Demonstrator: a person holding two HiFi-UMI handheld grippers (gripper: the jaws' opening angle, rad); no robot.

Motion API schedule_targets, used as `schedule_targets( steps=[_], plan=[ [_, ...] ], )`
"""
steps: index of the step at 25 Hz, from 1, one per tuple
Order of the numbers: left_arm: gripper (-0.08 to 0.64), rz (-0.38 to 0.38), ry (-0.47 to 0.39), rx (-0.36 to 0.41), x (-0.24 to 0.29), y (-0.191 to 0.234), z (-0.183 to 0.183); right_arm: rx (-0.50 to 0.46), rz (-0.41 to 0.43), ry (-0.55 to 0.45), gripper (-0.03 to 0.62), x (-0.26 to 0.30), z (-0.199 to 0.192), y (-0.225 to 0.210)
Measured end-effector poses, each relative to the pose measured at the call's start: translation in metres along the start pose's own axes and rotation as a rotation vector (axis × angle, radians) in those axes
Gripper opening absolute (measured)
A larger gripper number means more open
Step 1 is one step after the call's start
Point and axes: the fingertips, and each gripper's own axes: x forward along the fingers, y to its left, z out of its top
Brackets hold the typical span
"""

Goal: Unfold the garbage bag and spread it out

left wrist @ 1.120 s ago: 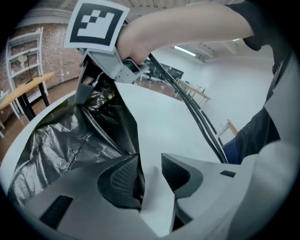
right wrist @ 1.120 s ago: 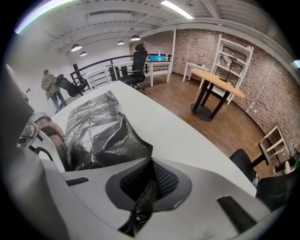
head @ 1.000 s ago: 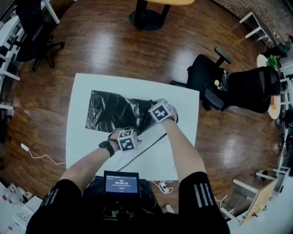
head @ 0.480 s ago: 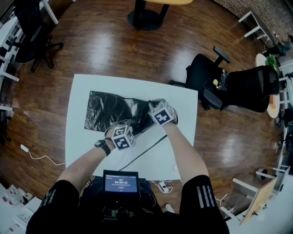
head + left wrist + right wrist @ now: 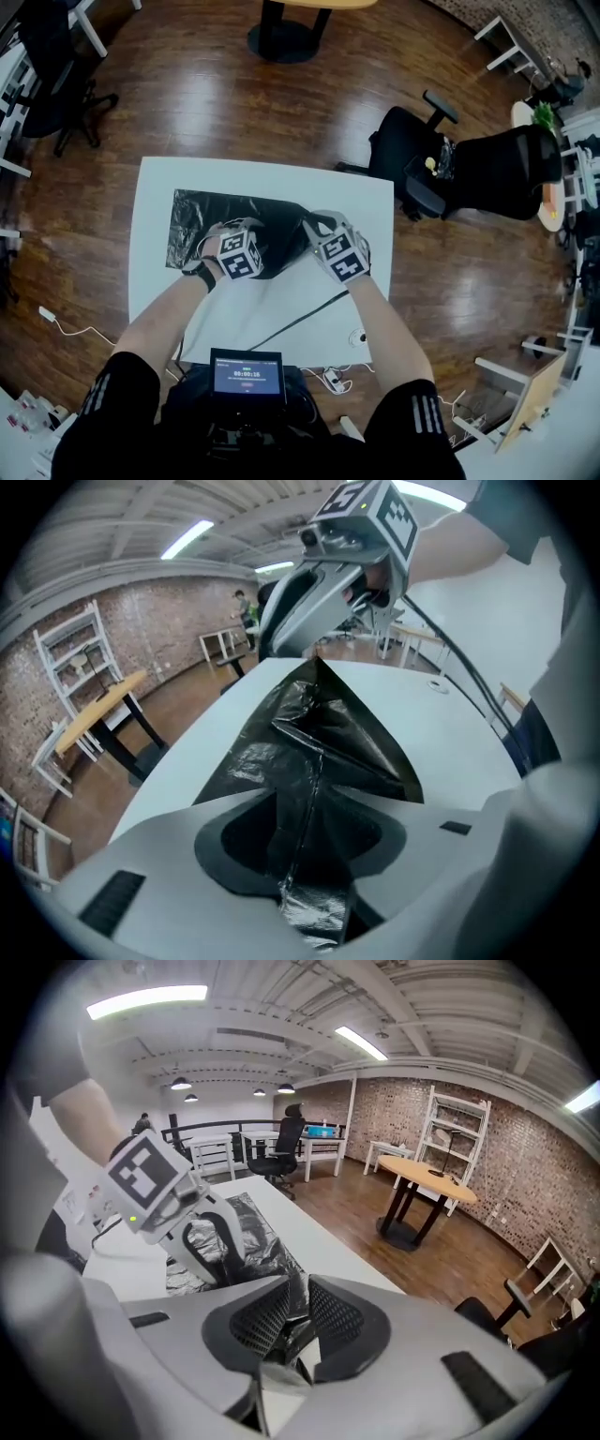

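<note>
You lifted right gripper (image 5: 292, 1321). Jaws eased wider, garbage bag (image 5: 202, 230) fold still pinched, tented above desk (image 5: 281, 309). You slid left gripper (image 5: 300, 850) toward upper left, jaws apart, bag strand loose between. Bag stayed half-folded.

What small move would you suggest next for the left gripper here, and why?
Probably close the left gripper on the garbage bag: a fold runs between its wide-apart jaws, unpinched, while the right gripper, whose jaws have just been opening, pinches film between them.
</note>
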Motion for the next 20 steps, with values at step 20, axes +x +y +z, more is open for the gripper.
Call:
schedule_targets(
  steps=[20],
  plan=[
    [0.175, -0.02, 0.063, -0.073, 0.011, 0.014, -0.02, -0.045, 0.127, 0.189, 0.241, 0.046, -0.108, 0.019]
  ],
)
